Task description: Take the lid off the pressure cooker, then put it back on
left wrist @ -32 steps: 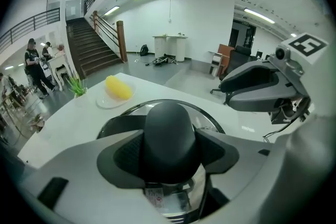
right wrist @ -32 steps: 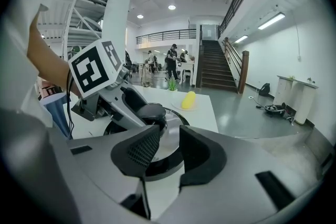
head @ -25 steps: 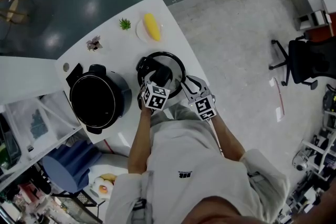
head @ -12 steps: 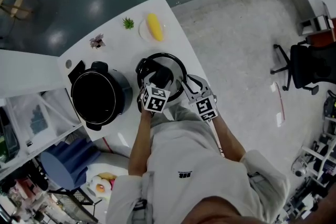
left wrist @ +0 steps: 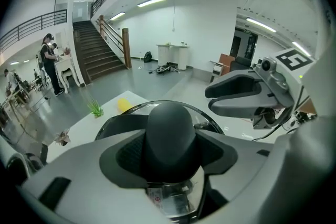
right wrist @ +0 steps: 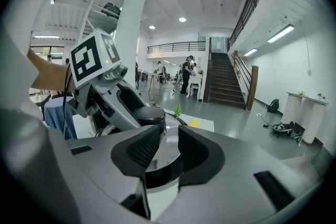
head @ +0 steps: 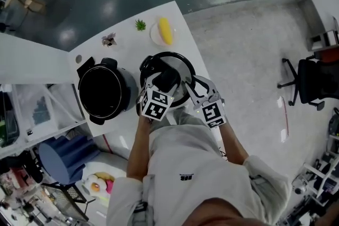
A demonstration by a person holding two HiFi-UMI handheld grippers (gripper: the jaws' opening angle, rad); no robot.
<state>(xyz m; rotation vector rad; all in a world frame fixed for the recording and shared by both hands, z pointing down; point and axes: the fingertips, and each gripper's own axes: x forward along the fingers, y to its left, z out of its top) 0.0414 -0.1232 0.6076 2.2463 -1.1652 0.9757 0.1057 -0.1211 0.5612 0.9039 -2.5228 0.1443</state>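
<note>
Slippage at the right gripper [right wrist: 165, 153] looked the likeliest trouble. Its jaws were pinched on nothing more than the thin rim of the lid [head: 184, 68], and a smooth metal edge could slide out if that hand twisted or eased off. The whole weight would then hang from the left gripper [left wrist: 169, 157], whose jaws were clamped wide around the black knob [left wrist: 170, 123] at the lid's middle. A round knob could turn in such a hold and let the lid swing down onto the table [head: 132, 50].

The left gripper pointed steeply down over the knob from the person's side. The right gripper lay flatter, just to its right, reaching in at the lid's near right edge. Both forearms ran close together out from the chest. The lid seemed to be carried between the two grippers, though whether it was clear of the table could not be told.

Left of the left gripper, near the lid, the pot [head: 103, 93] stood open. A tilted lid carried that way could strike its rim or seat crooked. Well beyond the jaws lay a plate [head: 157, 38] with something yellow, a small green plant [head: 140, 24] and a flower [head: 109, 38], out of harm's way.
</note>
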